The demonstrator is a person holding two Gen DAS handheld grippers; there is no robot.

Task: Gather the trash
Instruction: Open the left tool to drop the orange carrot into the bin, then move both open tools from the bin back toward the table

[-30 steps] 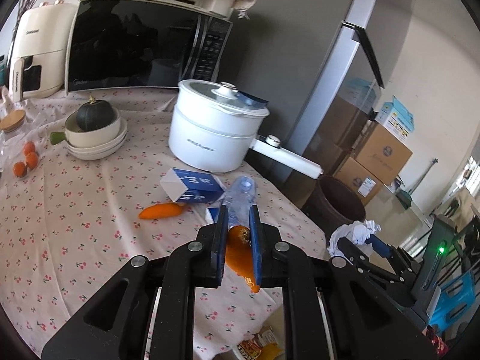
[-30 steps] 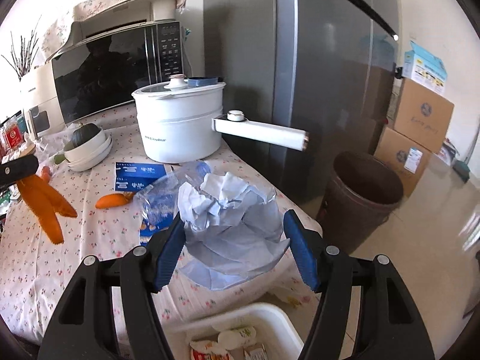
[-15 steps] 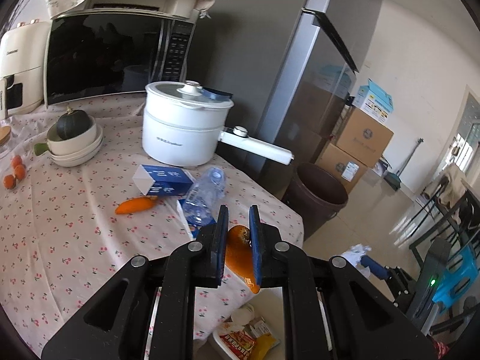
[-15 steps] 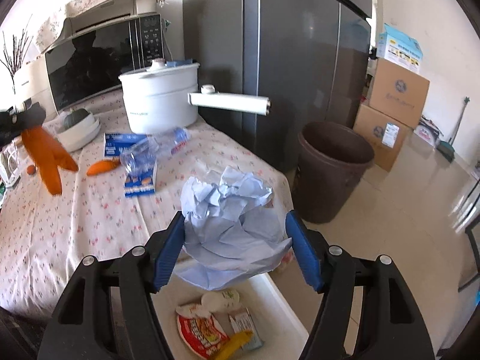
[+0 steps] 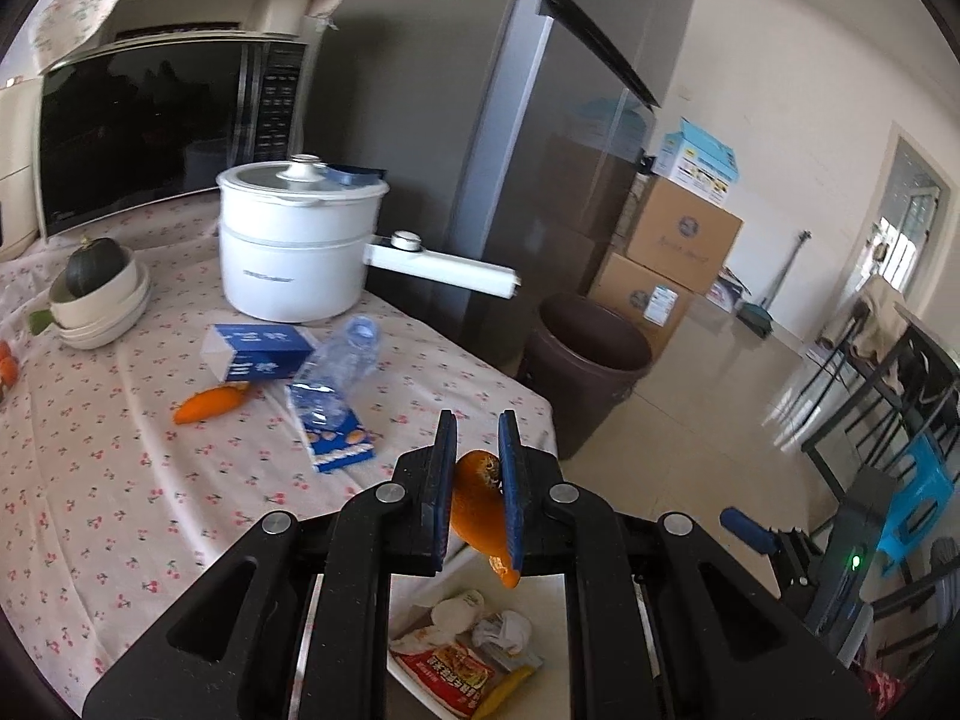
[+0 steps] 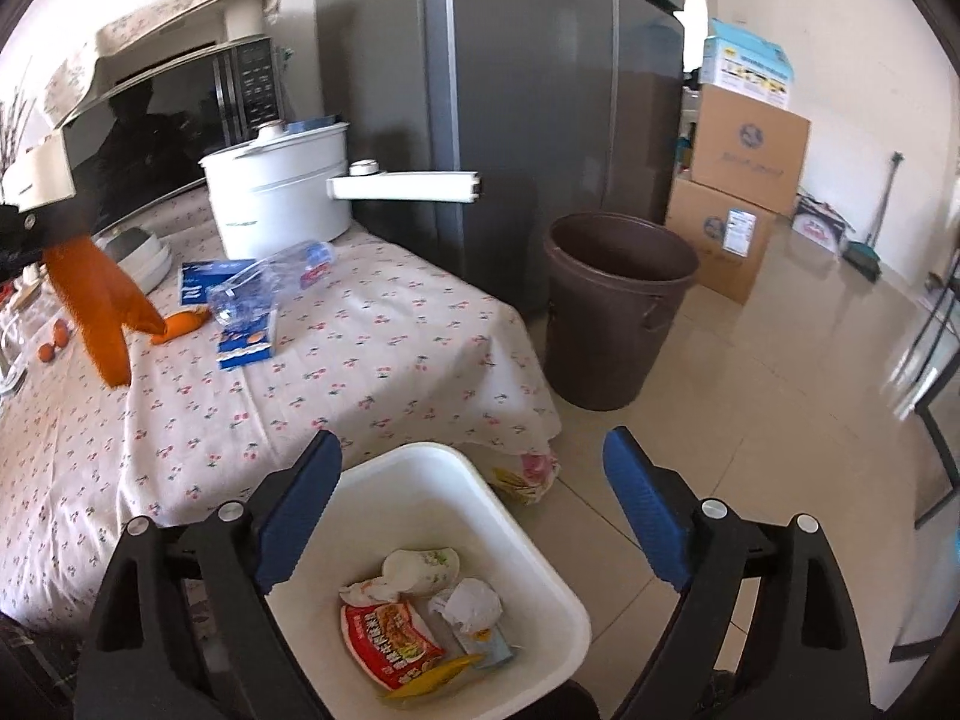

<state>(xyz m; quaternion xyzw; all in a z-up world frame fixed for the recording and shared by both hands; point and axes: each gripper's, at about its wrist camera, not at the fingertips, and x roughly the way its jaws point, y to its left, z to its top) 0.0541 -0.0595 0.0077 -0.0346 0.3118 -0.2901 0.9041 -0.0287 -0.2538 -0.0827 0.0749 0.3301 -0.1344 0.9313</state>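
Observation:
My left gripper [image 5: 476,426] is shut on an orange peel [image 5: 480,501] and holds it over the table's corner, above the white bin [image 5: 555,585]. The peel also shows in the right wrist view [image 6: 96,306], hanging at the left. My right gripper [image 6: 474,468] is open and empty above the white bin [image 6: 516,534]. The bin holds a red snack wrapper [image 6: 390,642], crumpled paper [image 6: 474,600] and other scraps. On the table lie a crushed plastic bottle [image 5: 342,366], a blue box [image 5: 258,351], a blue wrapper [image 5: 342,438] and a second orange peel [image 5: 207,405].
A white electric pot [image 5: 297,246] with a long handle, a microwave [image 5: 156,126] and stacked bowls with a squash [image 5: 99,294] stand on the flowered cloth. A brown trash can [image 6: 618,306] stands beside the grey fridge [image 6: 540,90]. Cardboard boxes [image 6: 738,180] stand behind.
My right gripper has opened and the crumpled blue-white paper ball is gone from it. Both grippers have moved back from the table to above the white bin.

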